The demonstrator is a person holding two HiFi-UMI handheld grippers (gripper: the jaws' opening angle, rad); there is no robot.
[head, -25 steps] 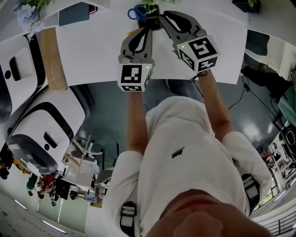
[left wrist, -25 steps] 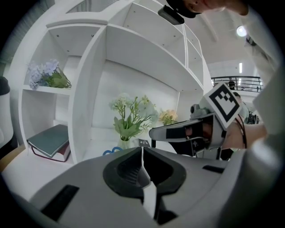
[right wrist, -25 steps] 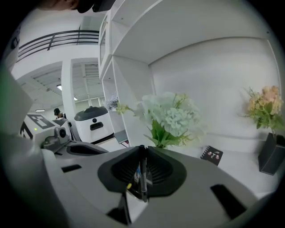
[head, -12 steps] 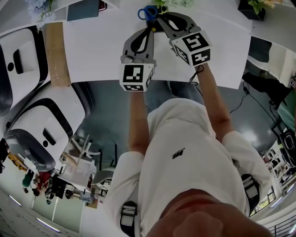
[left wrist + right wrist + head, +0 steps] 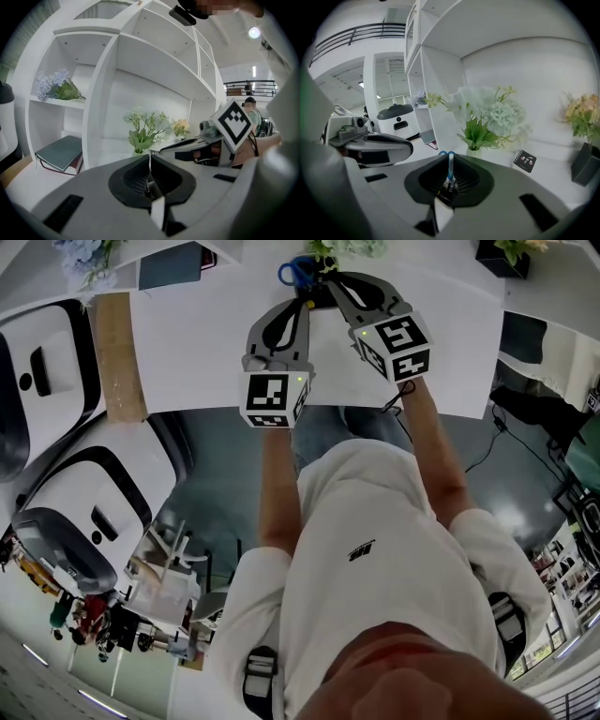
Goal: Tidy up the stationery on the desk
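Blue-handled scissors (image 5: 296, 269) show at the far edge of the white desk (image 5: 206, 343), right at the tip of my right gripper (image 5: 328, 280). In the right gripper view the scissors (image 5: 450, 165) lie between the jaws of that gripper (image 5: 449, 158), with the blue loops poking out past the tips. Those jaws have just been closing, and they now pinch the scissors. My left gripper (image 5: 302, 302) hovers beside it over the desk. Seen in its own view, the left gripper (image 5: 150, 154) is shut with nothing in it.
White shelving rises behind the desk, holding a green book (image 5: 58, 152) and blue flowers (image 5: 54, 84). A vase of green and white flowers (image 5: 477, 124), a small black card (image 5: 525, 161) and a dark pot (image 5: 583, 171) stand at the back. A white machine (image 5: 56, 381) flanks the desk's left.
The right gripper has dipped slightly toward the desk's far edge, with the blue handles still at its tip. The left gripper has stayed where it was.
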